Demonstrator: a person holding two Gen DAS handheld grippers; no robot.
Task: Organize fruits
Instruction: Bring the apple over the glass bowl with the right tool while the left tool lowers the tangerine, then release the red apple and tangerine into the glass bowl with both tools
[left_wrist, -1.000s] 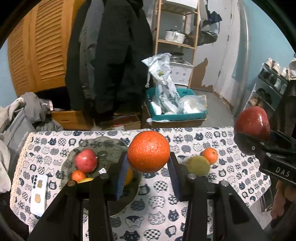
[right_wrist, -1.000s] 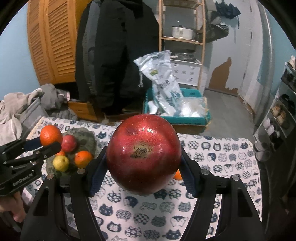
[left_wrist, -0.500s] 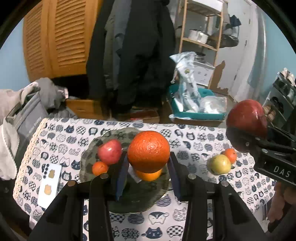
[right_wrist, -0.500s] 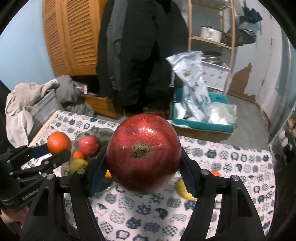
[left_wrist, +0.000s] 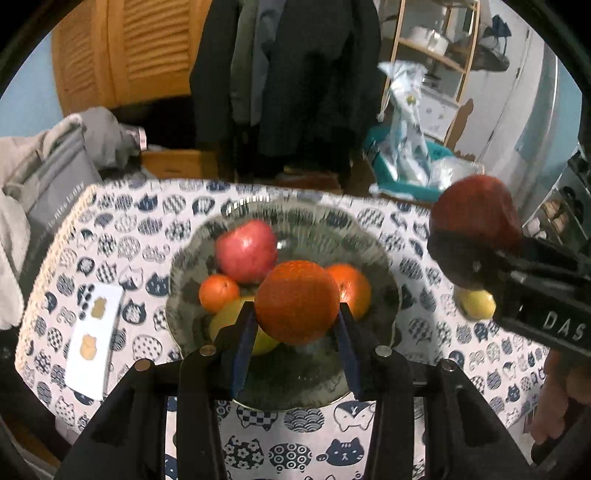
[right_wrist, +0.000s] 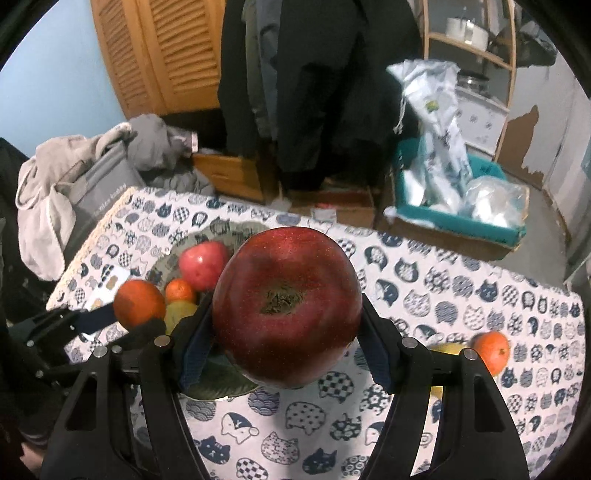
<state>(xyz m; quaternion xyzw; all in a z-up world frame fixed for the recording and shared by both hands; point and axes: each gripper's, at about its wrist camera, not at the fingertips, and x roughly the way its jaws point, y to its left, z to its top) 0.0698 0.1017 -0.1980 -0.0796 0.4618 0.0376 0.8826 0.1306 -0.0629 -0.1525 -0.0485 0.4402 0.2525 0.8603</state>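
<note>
Cat-print cloth (left_wrist: 122, 236); ribbed glass plate (left_wrist: 369, 236); dimpled round orange (left_wrist: 297, 301).

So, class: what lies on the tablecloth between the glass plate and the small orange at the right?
A yellow-green fruit, partly hidden behind the right gripper, in the right wrist view.

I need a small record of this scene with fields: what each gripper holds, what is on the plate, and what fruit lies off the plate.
left gripper: shut on orange, above plate
right gripper: shut on big red apple
on plate: pink-red apple, small orange, yellow-green fruit, another orange fruit
off plate, on cat-print cloth: mandarin, yellow fruit
</note>
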